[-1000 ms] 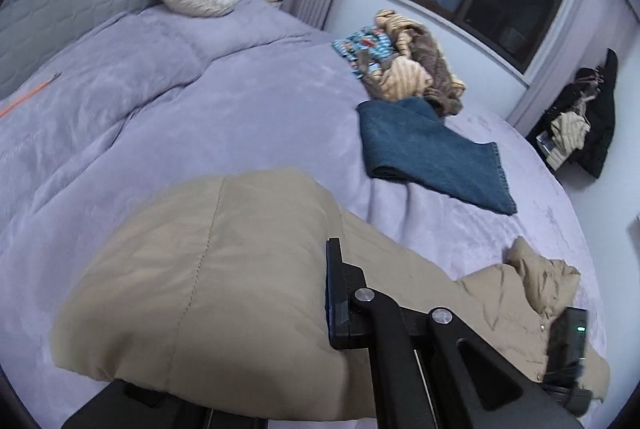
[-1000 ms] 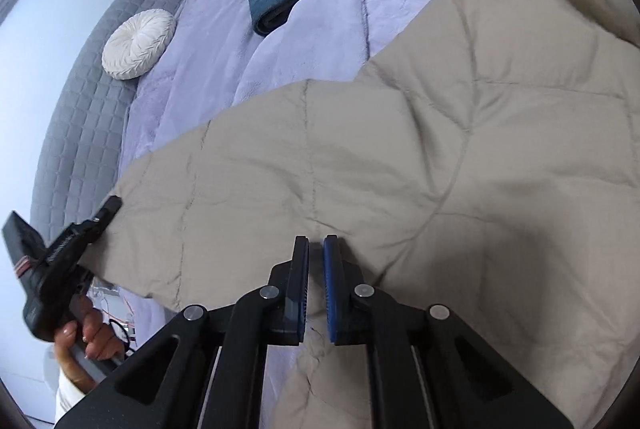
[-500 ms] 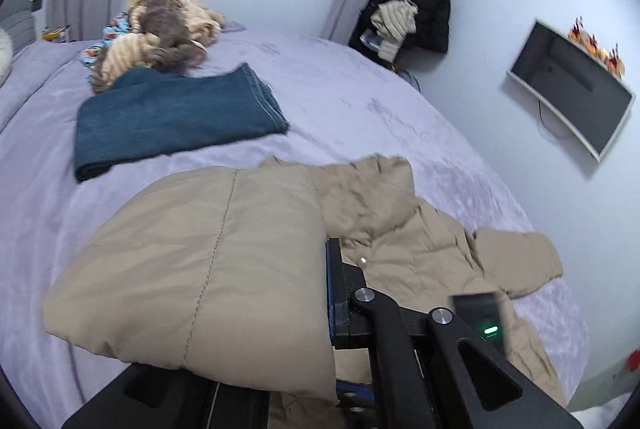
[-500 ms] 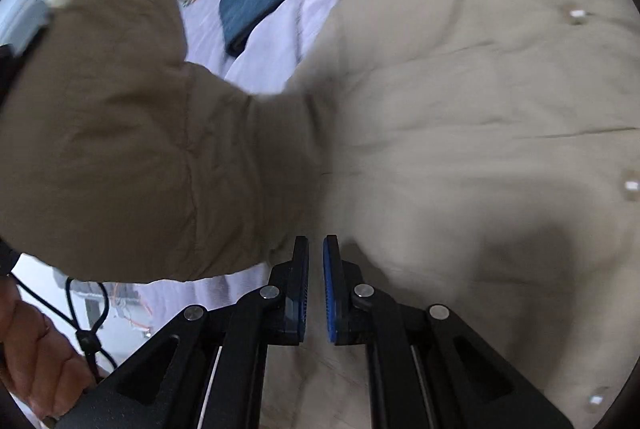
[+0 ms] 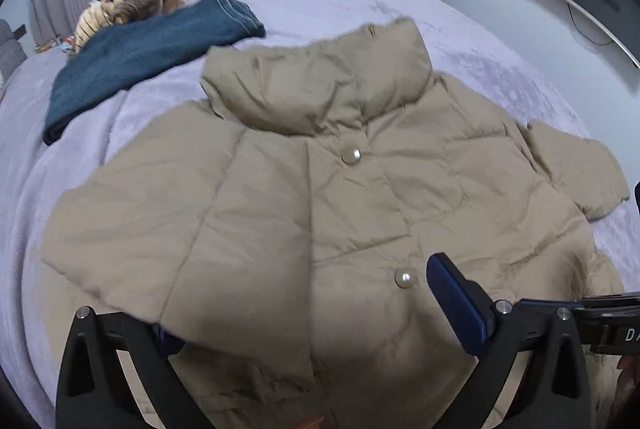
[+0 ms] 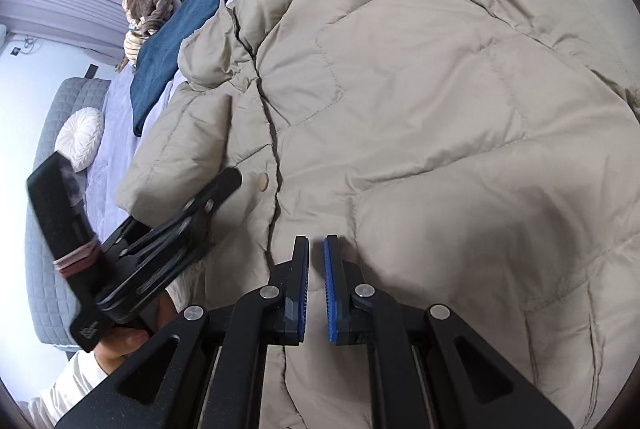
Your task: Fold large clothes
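Beige puffer jacket (image 5: 320, 197) spread front-up on lilac bed (image 5: 360, 1), left sleeve (image 5: 160, 237) folded across chest, right sleeve (image 5: 576, 169) out flat at far right. Left gripper (image 5: 296, 313) jaws wide, over sleeve cuff; right gripper (image 6: 316, 269) narrow, empty. Early stage, probably: other sleeve, body folds left.

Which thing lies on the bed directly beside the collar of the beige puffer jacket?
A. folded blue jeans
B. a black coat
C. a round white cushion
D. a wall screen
A: in the left wrist view the folded blue jeans lie on the bed just left of the collar of the beige puffer jacket.
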### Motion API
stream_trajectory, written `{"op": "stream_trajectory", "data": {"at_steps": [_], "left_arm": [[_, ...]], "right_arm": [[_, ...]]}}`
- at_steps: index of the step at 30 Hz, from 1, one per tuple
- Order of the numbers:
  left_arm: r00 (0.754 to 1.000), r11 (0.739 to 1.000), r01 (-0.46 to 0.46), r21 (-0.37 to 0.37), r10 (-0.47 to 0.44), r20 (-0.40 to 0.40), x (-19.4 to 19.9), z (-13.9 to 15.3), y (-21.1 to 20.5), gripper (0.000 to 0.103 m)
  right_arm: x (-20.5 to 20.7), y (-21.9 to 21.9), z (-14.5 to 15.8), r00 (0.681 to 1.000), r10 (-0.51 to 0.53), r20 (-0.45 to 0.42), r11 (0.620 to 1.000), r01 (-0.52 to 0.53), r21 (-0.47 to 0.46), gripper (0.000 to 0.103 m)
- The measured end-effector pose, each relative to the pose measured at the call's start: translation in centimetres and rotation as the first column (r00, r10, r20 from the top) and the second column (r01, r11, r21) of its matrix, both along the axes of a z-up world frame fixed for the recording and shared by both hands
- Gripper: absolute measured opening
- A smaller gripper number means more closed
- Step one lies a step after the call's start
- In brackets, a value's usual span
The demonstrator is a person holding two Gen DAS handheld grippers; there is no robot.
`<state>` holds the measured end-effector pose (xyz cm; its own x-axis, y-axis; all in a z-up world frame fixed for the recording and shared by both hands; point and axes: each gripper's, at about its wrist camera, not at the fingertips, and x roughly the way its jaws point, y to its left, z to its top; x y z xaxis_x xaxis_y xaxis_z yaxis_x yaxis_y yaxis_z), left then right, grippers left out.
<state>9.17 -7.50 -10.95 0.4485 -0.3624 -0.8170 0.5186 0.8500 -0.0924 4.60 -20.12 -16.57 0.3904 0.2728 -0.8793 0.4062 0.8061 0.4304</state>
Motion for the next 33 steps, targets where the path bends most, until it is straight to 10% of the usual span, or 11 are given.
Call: {"op": "stream_trajectory", "data": {"at_steps": [5, 7, 9, 15, 19, 20, 21, 22, 24, 28, 33], "left_arm": [[0.999, 0.999, -0.034, -0.041, 0.033, -0.024, -0.6, 2.3, 4.8, 0.103], [0.997, 0.995, -0.077, -0.065, 0.076, -0.008, -0.4, 3.3, 8.0, 0.103], [0.987, 0.985, -0.158, -0.071, 0.158, -0.010, 0.4, 4.0, 12.1, 0.103], [0.899, 0.903, -0.411, -0.122, 0.379, -0.221, 6.5, -0.1, 22.7, 0.099], [0.847, 0.875, -0.449, -0.183, 0.351, -0.398, 8.0, -4.4, 24.5, 0.029], [0.842, 0.871, -0.455, -0.187, 0.352, -0.409, 7.9, -4.9, 24.5, 0.026], [0.842, 0.867, -0.466, -0.177, 0.373, -0.389, 7.7, -5.0, 24.4, 0.026], [0.847, 0.867, -0.467, -0.172, 0.384, -0.367, 7.5, -4.8, 24.3, 0.026], [0.860, 0.875, -0.461, -0.149, 0.398, -0.320, 6.9, -4.6, 23.7, 0.026], [0.879, 0.898, -0.429, -0.097, 0.390, -0.274, 7.0, -4.8, 22.1, 0.026], [0.890, 0.913, -0.407, 0.021, 0.402, -0.217, 7.2, -5.3, 20.0, 0.027]], "right_arm": [[0.3, -3.0, 1.1, 0.997, 0.076, -0.005, 0.997, -0.076, -0.032, 0.013], [0.1, -2.0, 2.1, 0.989, 0.147, 0.009, 0.985, -0.146, -0.097, 0.075], [0.9, 0.4, 3.3, 0.975, 0.219, 0.033, 0.960, -0.209, -0.188, 0.099], [4.2, 10.1, 4.3, 0.876, 0.483, 0.013, 0.767, -0.415, -0.489, 0.099], [6.6, 15.7, 2.0, 0.814, 0.577, -0.072, 0.607, -0.486, -0.628, 0.098], [7.1, 16.3, 1.5, 0.810, 0.580, -0.085, 0.582, -0.486, -0.652, 0.097], [7.5, 16.5, 1.3, 0.810, 0.580, -0.090, 0.564, -0.479, -0.673, 0.086], [8.2, 16.3, 1.2, 0.816, 0.572, -0.088, 0.556, -0.464, -0.689, 0.043], [8.8, 14.7, 1.7, 0.842, 0.537, -0.055, 0.608, -0.431, -0.667, 0.005], [7.8, 7.7, 4.2, 0.933, 0.343, 0.111, 0.793, -0.224, -0.566, 0.005], [5.3, -1.7, -0.1, 0.995, 0.003, 0.100, 0.980, 0.017, -0.200, 0.005]]}}
